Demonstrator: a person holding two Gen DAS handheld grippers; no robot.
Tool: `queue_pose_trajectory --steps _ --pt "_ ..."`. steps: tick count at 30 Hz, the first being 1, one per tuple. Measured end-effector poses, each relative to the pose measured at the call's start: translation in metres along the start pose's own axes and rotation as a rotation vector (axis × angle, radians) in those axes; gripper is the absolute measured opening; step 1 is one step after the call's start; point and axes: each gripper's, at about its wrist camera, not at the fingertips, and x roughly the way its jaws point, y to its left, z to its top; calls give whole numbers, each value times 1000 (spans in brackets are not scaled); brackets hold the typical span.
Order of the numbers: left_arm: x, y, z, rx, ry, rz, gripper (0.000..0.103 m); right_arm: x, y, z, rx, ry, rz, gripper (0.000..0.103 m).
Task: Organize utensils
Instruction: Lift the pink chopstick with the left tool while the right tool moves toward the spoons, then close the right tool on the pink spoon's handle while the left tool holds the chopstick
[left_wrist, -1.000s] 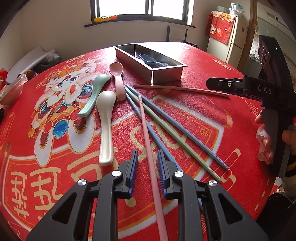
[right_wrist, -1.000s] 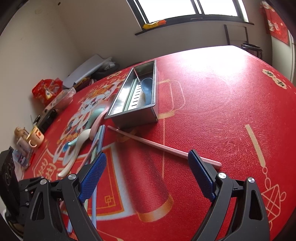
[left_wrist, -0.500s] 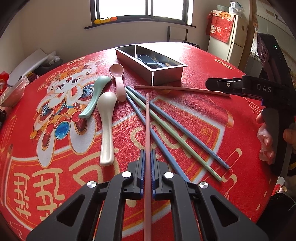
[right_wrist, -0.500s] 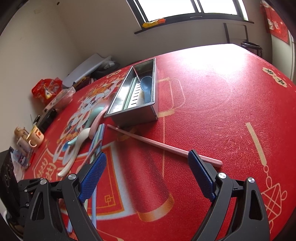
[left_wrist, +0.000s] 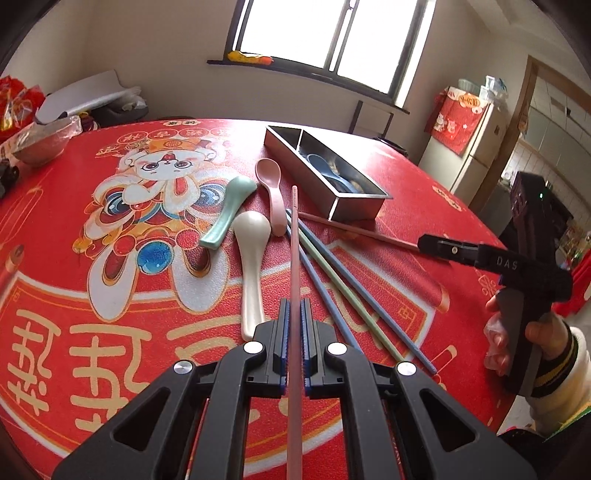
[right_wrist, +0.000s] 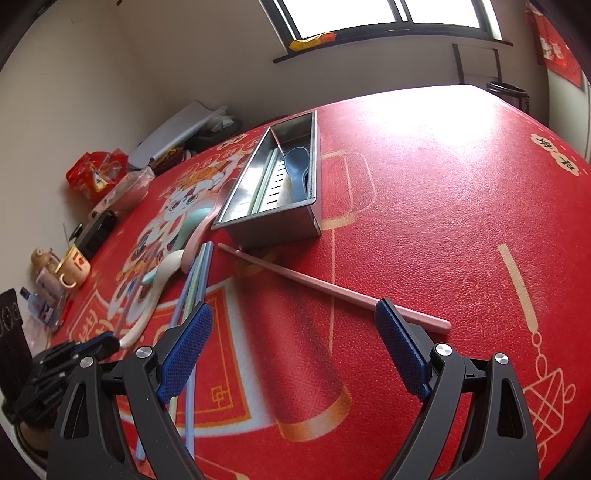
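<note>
While the left gripper (left_wrist: 293, 325) has its jaws clamped on a pink chopstick (left_wrist: 294, 251), that stick runs forward between the blue pads, its ribbed tip raised off the red bench (left_wrist: 388, 162) and pointing toward the pink spoon (left_wrist: 271, 184). Second pink chopstick (right_wrist: 314, 284) lies flat on the bench, one end near the steel tray (right_wrist: 273, 225), other end just beside the right gripper (right_wrist: 291, 347), whose jaws stand wide apart with nothing between them. Blue spoon (right_wrist: 297, 168) sits inside the tray's right compartment. Green spoon (left_wrist: 229, 214) and cream spoon (left_wrist: 251, 258) lie side by side left of the held stick. Two blue chopsticks (left_wrist: 364, 295) and a green chopstick (left_wrist: 347, 295) lie fanned on the bench to its right. A hand (left_wrist: 532, 332) holds the right gripper's handle.
</note>
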Motion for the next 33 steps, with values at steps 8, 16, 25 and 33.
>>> queue_pose_trajectory --steps 8,16,25,33 --pt "-32 27 21 11 -101 63 6 4 18 11 -66 26 -20 86" --pt "-25 80 37 -60 -153 139 6 23 78 45 -196 52 19 84" --pt "-11 106 41 -130 -168 130 6 85 127 93 -166 215 57 50" --pt "-8 114 41 -163 -156 109 6 136 132 98 -100 341 -70 30"
